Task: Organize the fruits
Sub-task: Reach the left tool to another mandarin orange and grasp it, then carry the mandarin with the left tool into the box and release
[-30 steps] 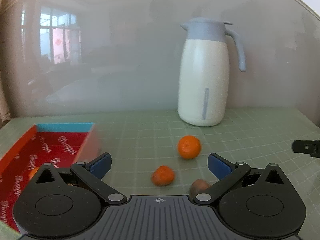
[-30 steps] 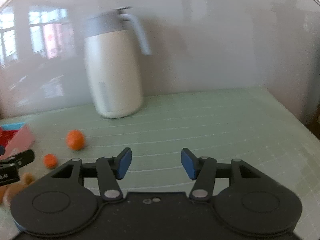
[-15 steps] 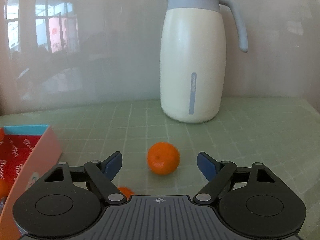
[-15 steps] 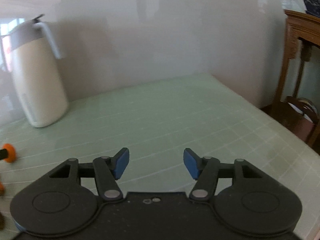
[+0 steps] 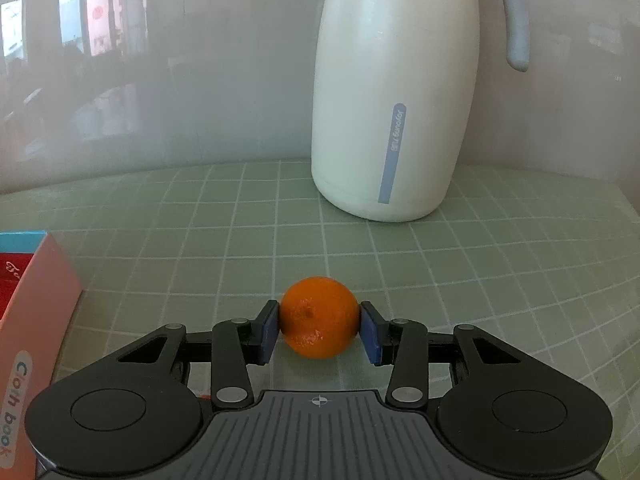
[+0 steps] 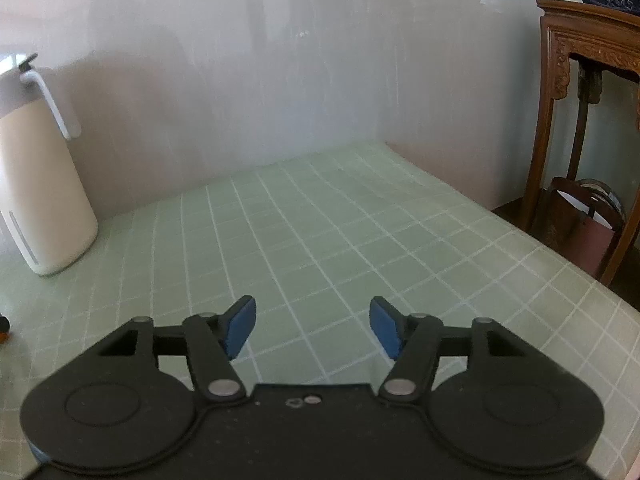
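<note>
A round orange (image 5: 319,328) rests on the green grid mat (image 5: 500,280), in front of the jug. My left gripper (image 5: 319,335) has it between its jaws, which are closing; both blue pads touch its sides. The open red box with a pink side (image 5: 36,320) stands at the left edge of the left wrist view. My right gripper (image 6: 312,328) hovers over bare mat (image 6: 320,220) with nothing between its blue pads (image 6: 239,330); its jaws are opening. A sliver of something orange and black (image 6: 3,330) peeks in at that view's left edge.
A tall cream jug with a grey handle (image 5: 392,100) stands close behind the orange, against the glossy wall; it shows too in the right wrist view, the jug (image 6: 36,200) at far left. The mat's right edge drops off beside a carved wooden stand (image 6: 560,120) and a bag (image 6: 588,232).
My left gripper moved forward past the smaller fruits up to the orange, and its jaws came in around it. The right view swung right, away from the jug and fruits, and its jaws widened slightly.
</note>
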Demonstrator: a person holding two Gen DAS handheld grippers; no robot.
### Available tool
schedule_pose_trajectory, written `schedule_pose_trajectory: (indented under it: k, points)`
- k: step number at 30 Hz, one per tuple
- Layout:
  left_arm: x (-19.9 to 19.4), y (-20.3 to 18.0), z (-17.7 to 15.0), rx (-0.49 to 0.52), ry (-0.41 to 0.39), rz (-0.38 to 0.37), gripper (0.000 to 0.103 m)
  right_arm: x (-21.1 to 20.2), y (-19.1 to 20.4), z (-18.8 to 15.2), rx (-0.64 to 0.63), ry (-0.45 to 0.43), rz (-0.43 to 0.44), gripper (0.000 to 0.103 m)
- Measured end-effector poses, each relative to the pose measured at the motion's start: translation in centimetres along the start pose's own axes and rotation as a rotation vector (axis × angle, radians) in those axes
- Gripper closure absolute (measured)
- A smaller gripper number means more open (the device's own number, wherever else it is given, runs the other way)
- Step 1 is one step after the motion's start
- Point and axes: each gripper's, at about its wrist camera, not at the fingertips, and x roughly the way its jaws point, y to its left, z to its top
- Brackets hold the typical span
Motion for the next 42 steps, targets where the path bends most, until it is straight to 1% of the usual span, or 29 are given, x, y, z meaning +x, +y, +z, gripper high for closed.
schedule_pose_trajectory:
  k: [2,5,10,17,25,30,34,42]
  points:
    - [-0.2,-0.1,-0.2,0.003,-0.008,-0.003,0.061,-0.8,-0.1,-0.2,-0.004,-0.01,0.003,0.039]
    - [-0.9,-0.5,-0.5,0.024,-0.037,0.009,0.061,-1.0,0.0,-0.1,-0.014,-0.013,0.008,0.039]
    - [-1.7,-0.4,-0.5,0.028,-0.058,0.012,0.061,-0.8,-0.1,0.0,-0.004,-0.003,0.003,0.039]
    - [-5.4,0.1,-0.7,0.043,-0.123,0.007,0.061,-0.6,0.0,0.2,0.014,0.007,0.014,0.039]
    - [-8.9,1.9,-1.9,0.049,-0.172,0.019,0.061,-1.6,1.6,0.4,0.017,0.0,0.042,0.039]
    - [-10.7,4.1,-2.5,0.039,-0.2,0.039,0.061,-1.9,2.9,0.5,0.02,-0.004,0.057,0.039]
    - [-11.9,6.7,-2.5,0.019,-0.223,0.061,0.061,-2.3,4.3,0.4,0.017,-0.001,0.074,0.039]
    - [-13.3,13.4,-2.9,-0.057,-0.246,0.132,0.061,-3.1,9.6,0.3,-0.037,-0.004,0.132,0.039]
